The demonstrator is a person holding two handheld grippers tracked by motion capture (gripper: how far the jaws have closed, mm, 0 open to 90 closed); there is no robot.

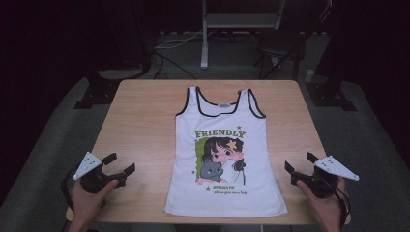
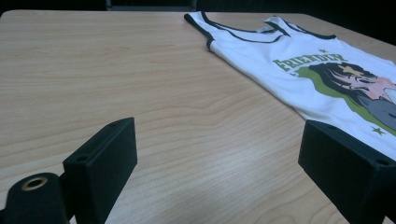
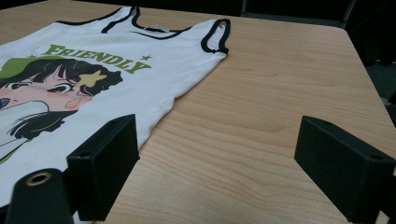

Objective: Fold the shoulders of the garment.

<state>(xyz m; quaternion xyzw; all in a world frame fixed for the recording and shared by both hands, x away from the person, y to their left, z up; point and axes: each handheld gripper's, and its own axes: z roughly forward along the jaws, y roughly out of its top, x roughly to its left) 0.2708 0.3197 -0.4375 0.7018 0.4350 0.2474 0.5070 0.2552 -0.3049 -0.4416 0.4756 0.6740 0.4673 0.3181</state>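
We are looking down at a pale wooden counter (image 1: 140, 125) that is taking up the middle of a dark room. A white tank top (image 1: 225, 154) is lying flat along the counter's centre, straps pointing to the far edge and hem near us. Its front is showing the green word "FRIENDLY" above a cartoon girl hugging a grey cat.

We are holding our two hands low at the near corners, one on each side of the shirt and well apart from it. The left hand (image 1: 89, 200) is gripping the left gripper (image 1: 119, 165), which is pointing inward toward the hem. The right hand (image 1: 325, 205) is gripping the right gripper (image 1: 300, 164), mirroring it.

Both pairs of jaws are standing wide apart with nothing between them, hovering over bare wood just beside the cloth.
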